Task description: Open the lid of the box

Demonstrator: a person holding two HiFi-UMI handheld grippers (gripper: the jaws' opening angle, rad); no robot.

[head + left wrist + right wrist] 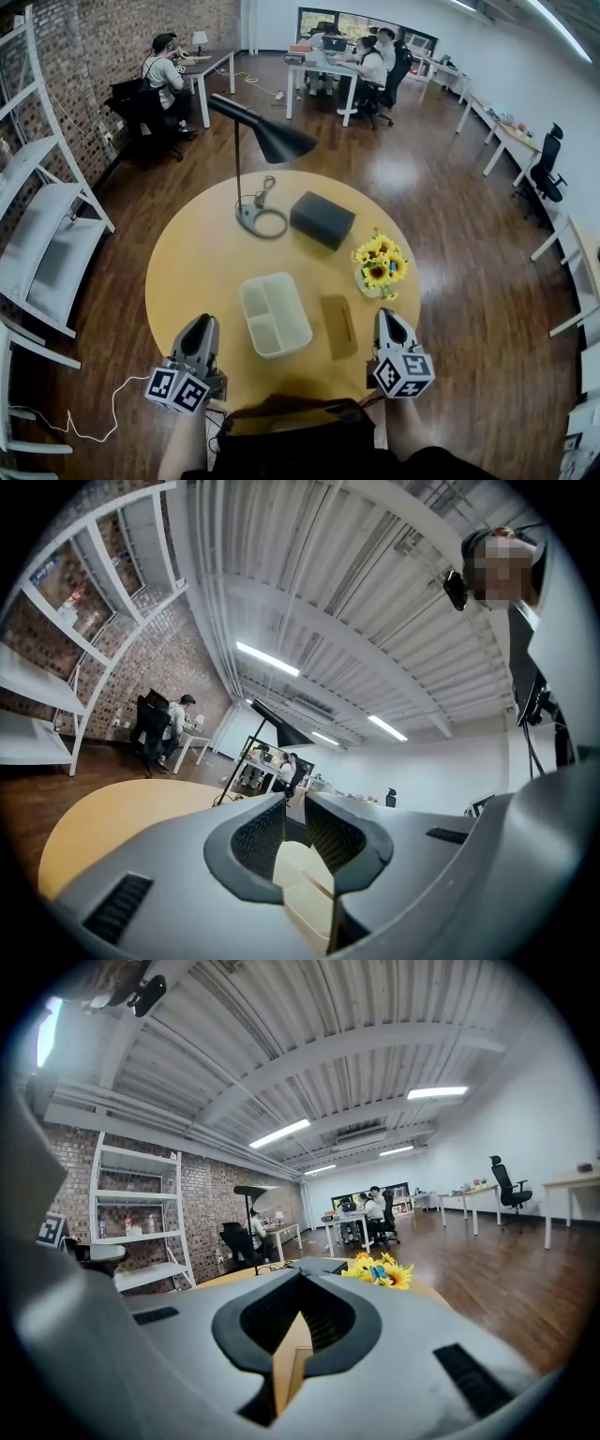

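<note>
Head view looks down on a round yellow surface (197,253), with both grippers held low over its near edge, marker cubes toward the person and jaws pointing forward, tilted upward. The left gripper (203,322) has its jaws drawn almost together on nothing, and the right gripper (387,314) has its jaws pressed together, empty. Between them a white two-compartment box (275,315) lies open-topped. A flat tan lid (338,325) rests just beside it on the right.
</note>
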